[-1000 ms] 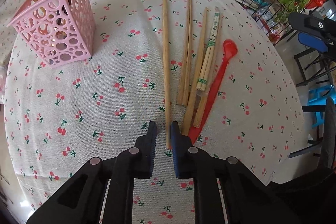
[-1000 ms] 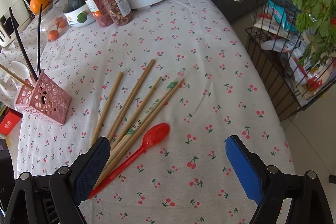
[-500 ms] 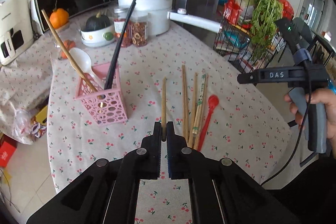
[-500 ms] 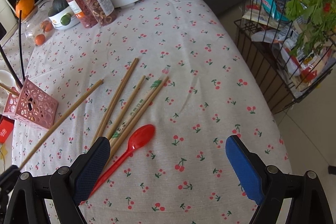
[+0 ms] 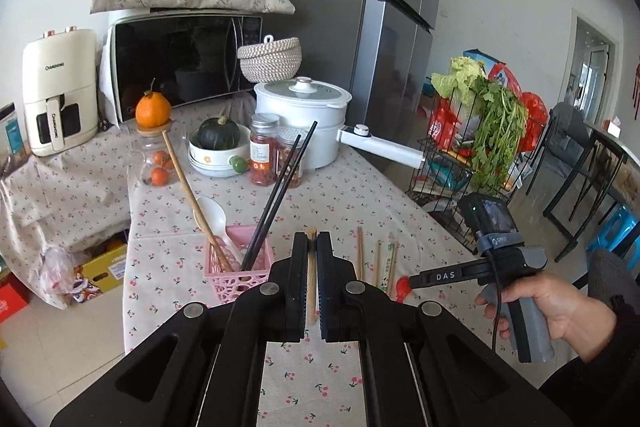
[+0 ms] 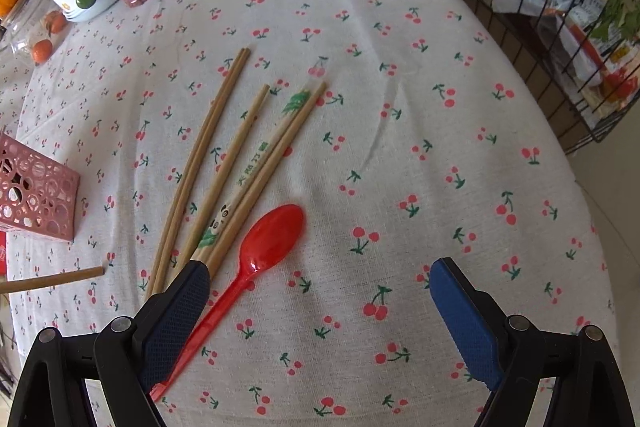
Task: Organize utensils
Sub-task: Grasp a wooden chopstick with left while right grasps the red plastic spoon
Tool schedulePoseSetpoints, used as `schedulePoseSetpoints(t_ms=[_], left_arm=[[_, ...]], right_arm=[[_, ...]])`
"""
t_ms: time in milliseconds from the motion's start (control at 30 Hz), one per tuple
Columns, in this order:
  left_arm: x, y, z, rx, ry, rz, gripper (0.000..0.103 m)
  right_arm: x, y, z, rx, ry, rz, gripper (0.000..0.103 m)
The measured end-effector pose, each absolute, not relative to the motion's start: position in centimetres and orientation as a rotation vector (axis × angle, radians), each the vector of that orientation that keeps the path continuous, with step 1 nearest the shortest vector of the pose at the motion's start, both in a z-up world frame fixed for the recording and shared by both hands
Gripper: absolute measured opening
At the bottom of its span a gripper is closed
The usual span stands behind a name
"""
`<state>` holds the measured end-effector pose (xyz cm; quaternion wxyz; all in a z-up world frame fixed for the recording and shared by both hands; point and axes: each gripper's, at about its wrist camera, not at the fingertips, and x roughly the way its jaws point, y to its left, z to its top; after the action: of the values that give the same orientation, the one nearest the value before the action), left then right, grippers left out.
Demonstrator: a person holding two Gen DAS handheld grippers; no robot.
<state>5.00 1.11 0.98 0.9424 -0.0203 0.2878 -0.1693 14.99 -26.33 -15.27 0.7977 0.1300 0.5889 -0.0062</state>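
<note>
My left gripper [image 5: 312, 239] is shut on a wooden chopstick [image 5: 311, 279], held up off the table just right of the pink perforated holder [image 5: 222, 269]. The holder stands with black chopsticks [image 5: 280, 195], a wooden stick and a white spoon [image 5: 212, 217] in it. My right gripper [image 6: 318, 267] is open and hangs low over the cloth. Its left finger sits over the near ends of several wooden chopsticks [image 6: 224, 167], beside the red plastic spoon [image 6: 276, 231]. The lifted chopstick's end [image 6: 52, 279] shows at the left edge of the right wrist view.
A white pot [image 5: 304, 123] with a long handle, two jars [image 5: 264, 155], a bowl with a squash [image 5: 218, 147] and a microwave [image 5: 180, 63] stand at the table's back. A wire basket of greens [image 5: 480, 131] is off the right edge, with chairs beyond.
The left gripper closed on one wooden chopstick and rose with it, tilting up to face the room. The right gripper sank closer to the red spoon and the chopsticks.
</note>
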Motion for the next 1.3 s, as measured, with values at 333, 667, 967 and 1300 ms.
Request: schedulePoseSetpoints(t_ms=[333, 667, 967, 1300], left_arm=[[5.6, 2.4, 1.2, -0.081, 0.591, -0.328, 0.004], [4.9, 4.1, 2.8, -0.098, 0.551, -0.320, 0.004], [2.8, 6.3, 6.8, -0.135, 0.461, -0.304, 0.004], [1.2, 7.2, 12.0, -0.086, 0.348, -0.263, 0.004]], right_arm=[[16.5, -22.9, -17.4, 0.193, 1.308, -0.049, 0.051], [16.2, -21.8, -15.6, 0.186, 1.235, 0.015, 0.025], [12.7, -22.8, -7.8, 0.260, 0.991, 0.103, 0.025], [11.6, -21.1, -0.9, 0.298, 0.746, 0.181, 0.025]])
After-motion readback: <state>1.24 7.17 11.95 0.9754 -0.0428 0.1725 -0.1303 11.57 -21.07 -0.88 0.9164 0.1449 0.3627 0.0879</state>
